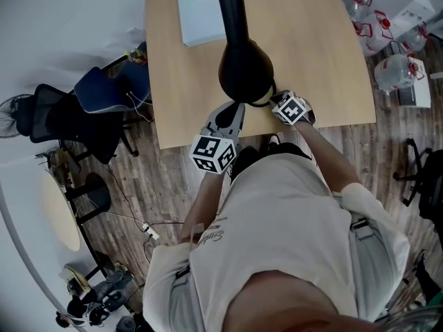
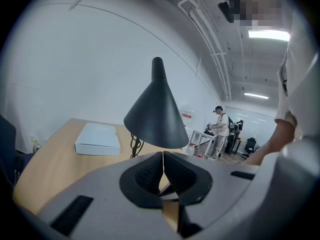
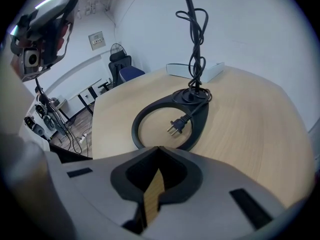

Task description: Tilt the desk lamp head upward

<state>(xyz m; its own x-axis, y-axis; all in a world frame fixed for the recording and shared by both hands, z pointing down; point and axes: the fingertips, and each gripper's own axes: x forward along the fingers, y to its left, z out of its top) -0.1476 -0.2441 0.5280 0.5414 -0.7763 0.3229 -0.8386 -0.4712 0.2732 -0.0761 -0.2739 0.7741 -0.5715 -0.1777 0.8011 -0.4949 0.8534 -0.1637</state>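
The black desk lamp's cone-shaped head (image 1: 245, 69) hangs over the front of the wooden table (image 1: 318, 54), its neck (image 1: 231, 5) running back. In the left gripper view the lamp head (image 2: 157, 115) points down, a short way ahead of and above my left gripper (image 2: 163, 165), which is shut on nothing. The left gripper (image 1: 231, 115) sits just below the head at the table's front edge. My right gripper (image 3: 158, 151) is shut and empty, aimed at the lamp's ring-shaped base (image 3: 150, 115), where the plug (image 3: 176, 126) lies. The right gripper (image 1: 279, 101) is beside the head.
A white box (image 1: 201, 4) lies at the back of the table, also visible as the white box (image 2: 98, 139). The coiled cord (image 3: 196, 34) hangs on the lamp's stem. Dark chairs (image 1: 76, 116) stand left of the table; bottles and clutter (image 1: 398, 68) lie right. People (image 2: 220, 129) stand far off.
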